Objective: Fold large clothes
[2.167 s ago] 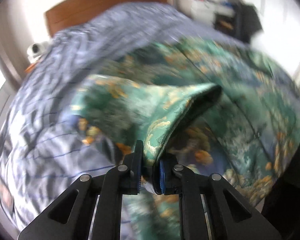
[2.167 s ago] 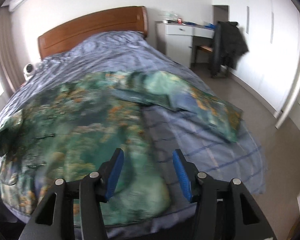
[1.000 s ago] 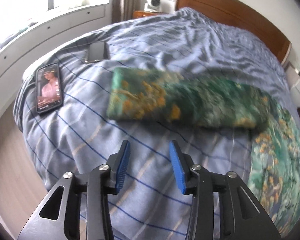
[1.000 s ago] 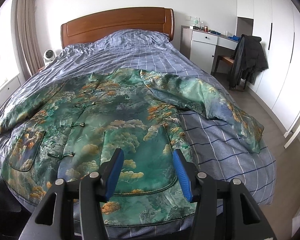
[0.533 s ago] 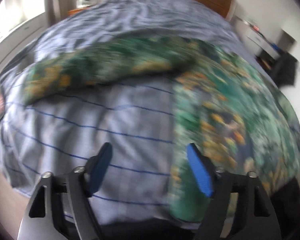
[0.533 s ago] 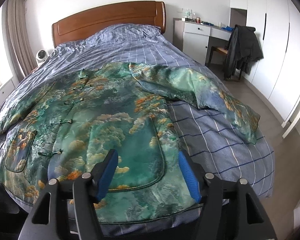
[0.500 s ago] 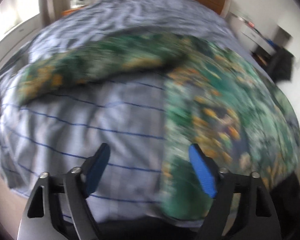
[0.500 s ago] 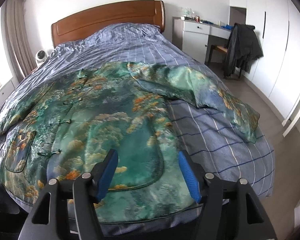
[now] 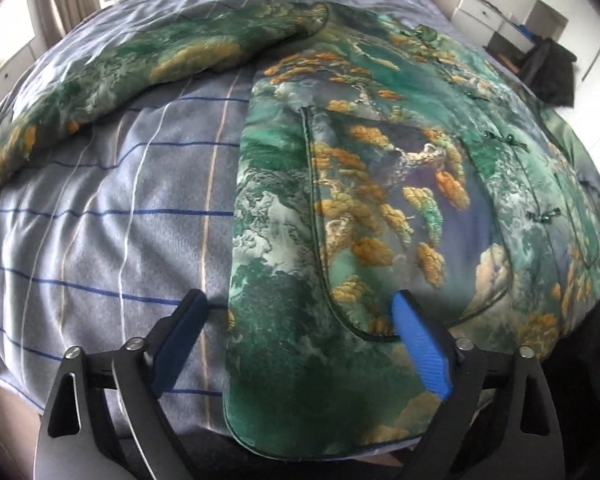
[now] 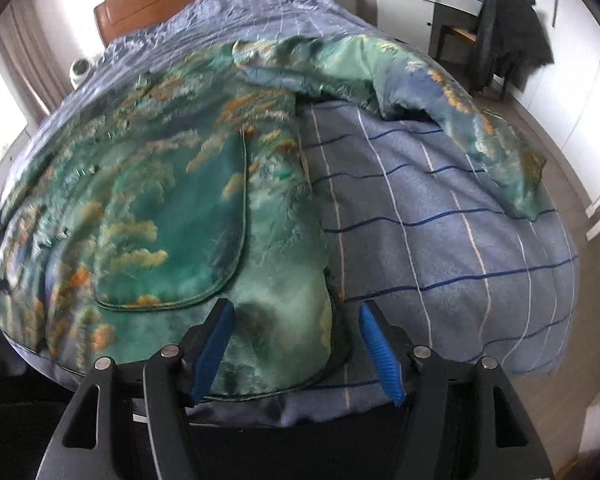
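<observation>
A green printed jacket (image 9: 380,200) is spread flat, front up, on the blue striped bed cover (image 9: 100,220), hem at the near bed edge, both sleeves laid outward. The left claw (image 9: 300,344) is held spread wide over the hem's left corner, its jaws having just been opening, nothing pinched. The right claw (image 10: 296,348) is spread over the hem's right corner (image 10: 284,340), jaws recently widened, fabric between but ungripped.
</observation>
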Tool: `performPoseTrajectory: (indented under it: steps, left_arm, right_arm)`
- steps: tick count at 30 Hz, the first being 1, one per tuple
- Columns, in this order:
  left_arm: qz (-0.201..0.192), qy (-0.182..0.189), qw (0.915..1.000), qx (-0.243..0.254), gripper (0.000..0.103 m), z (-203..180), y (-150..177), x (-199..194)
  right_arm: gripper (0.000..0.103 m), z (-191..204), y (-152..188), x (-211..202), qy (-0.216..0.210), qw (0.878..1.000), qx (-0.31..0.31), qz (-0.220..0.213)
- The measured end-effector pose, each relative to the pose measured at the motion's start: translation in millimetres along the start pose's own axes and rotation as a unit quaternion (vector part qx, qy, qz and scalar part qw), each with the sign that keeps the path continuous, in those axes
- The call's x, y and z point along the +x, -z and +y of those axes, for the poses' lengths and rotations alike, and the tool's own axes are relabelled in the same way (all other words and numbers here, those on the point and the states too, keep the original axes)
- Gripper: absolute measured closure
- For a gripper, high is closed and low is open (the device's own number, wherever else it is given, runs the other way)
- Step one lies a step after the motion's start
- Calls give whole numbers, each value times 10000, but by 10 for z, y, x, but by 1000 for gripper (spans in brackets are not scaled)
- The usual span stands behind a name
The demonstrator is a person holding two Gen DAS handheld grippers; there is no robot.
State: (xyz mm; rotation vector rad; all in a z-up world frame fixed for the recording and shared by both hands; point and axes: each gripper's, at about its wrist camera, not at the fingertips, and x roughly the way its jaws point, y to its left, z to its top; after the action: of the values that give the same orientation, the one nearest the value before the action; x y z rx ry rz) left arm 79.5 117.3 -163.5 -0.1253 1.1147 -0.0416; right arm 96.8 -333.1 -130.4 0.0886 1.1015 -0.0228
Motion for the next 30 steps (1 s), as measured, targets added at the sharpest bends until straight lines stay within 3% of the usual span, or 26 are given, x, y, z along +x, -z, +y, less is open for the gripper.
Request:
performPoseTrajectory:
  steps: [3, 6, 7, 10, 13, 16, 20, 22, 24, 25, 26, 28, 30]
  left_arm:
    - [88, 146, 9998, -91, 10, 19, 24, 64]
    - [212, 401, 9990, -66, 35, -9, 74, 76]
    - [201, 384, 9991, -41, 45, -17, 82, 67]
    - [191, 450, 9988, 63, 64, -68, 87, 40]
    - [166, 484, 9985, 196, 80, -130, 84, -14]
    - [137, 511, 9981, 320, 84, -165, 100, -87]
    - [97, 494, 9978, 421, 84, -175, 131, -144]
    - [120, 373, 9984, 406, 77, -179, 121, -67]
    - [123, 335, 9988, 324, 70, -154, 83, -25]
    - [90, 348, 9991, 243, 64, -140, 70, -29]
    - [46, 353, 9992, 174, 59, -125, 68, -42]
    - [-81, 416, 9991, 23, 44, -58, 76, -105]
    - [-202, 501, 9984, -164, 42, 27, 78, -185]
  right_arm:
    - [37, -10, -2, 123, -212, 9996, 72, 180]
    - [39, 3, -9, 144, -335, 9991, 107, 220]
    - [57, 10, -21, 150, -356, 9990, 117, 239]
    - [81, 5, -42, 115, -360, 9989, 176, 230]
    - [88, 30, -32, 55, -369, 9990, 132, 211]
    - [89, 48, -17, -9, -309, 9993, 15, 198]
    - [90, 45, -3, -106, -290, 9994, -46, 164]
    - [87, 12, -26, -87, -328, 9994, 1, 128]
    - [75, -83, -50, -25, -463, 9985, 235, 154]
    - [58, -155, -64, -6, -538, 9977, 386, 144]
    - [51, -240, -84, -18, -618, 9966, 541, 76]
    - [46, -409, -127, -84, -739, 9937, 830, -157]
    - [43, -653, -202, -162, -849, 9874, 1250, -465]
